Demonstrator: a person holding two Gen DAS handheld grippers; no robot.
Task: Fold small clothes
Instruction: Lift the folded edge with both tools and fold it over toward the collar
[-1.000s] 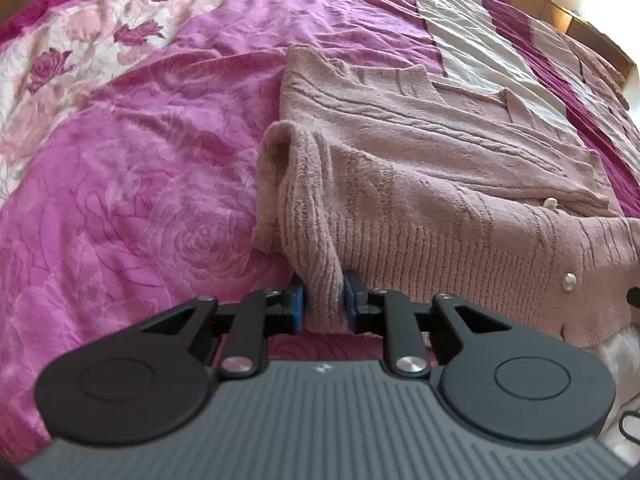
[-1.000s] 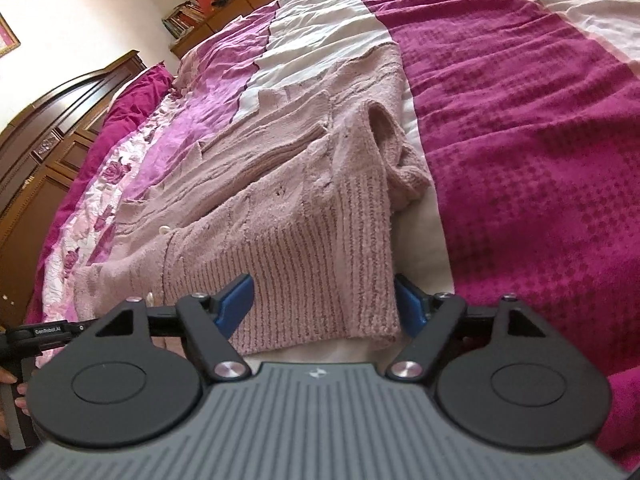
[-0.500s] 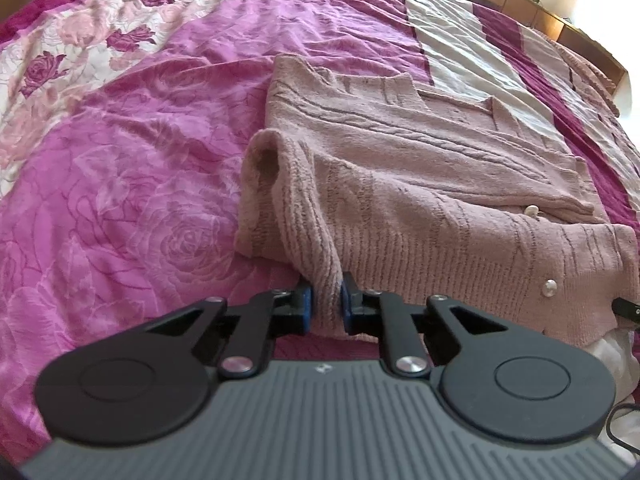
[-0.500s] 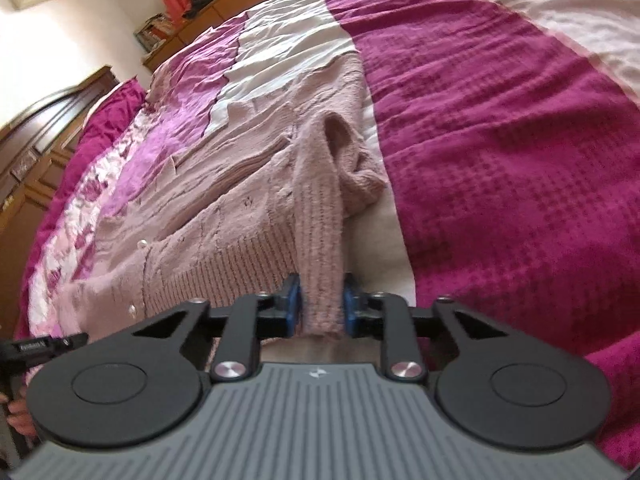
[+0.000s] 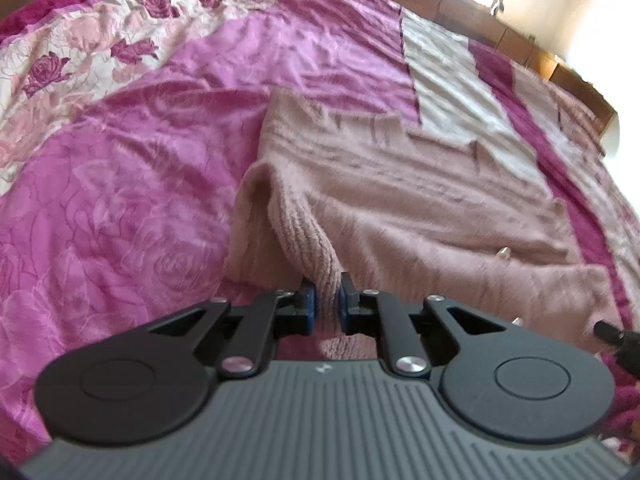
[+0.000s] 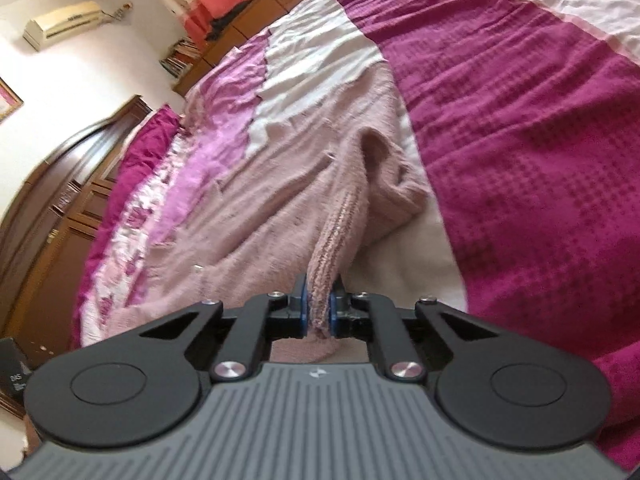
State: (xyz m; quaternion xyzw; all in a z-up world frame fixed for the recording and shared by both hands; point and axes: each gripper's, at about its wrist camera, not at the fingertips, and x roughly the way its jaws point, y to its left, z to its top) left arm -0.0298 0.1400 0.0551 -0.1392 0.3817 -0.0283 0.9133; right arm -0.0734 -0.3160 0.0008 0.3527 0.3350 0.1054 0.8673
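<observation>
A dusty-pink knitted cardigan [image 5: 400,208] lies spread on the bed, with small pale buttons [image 5: 503,253] along its front. My left gripper [image 5: 327,300] is shut on the ribbed hem at the near left corner, and the knit rises in a ridge from the pads. In the right wrist view the same cardigan [image 6: 260,208] stretches away to the left. My right gripper [image 6: 318,304] is closing on the ribbed hem at the near right corner, pads pressing the knit. Both corners are lifted slightly off the bedspread.
A magenta rose-patterned bedspread [image 5: 120,200] lies under the cardigan, with white and dark-magenta textured bands [image 6: 540,160] to the right. A dark wooden headboard [image 6: 60,200] and wardrobe stand at the far left. A wooden bed frame [image 5: 480,20] runs along the far side.
My right gripper went from wide open around the hem to clamped on it. The left gripper tightened on its corner and rose a little, pulling the knit up.
</observation>
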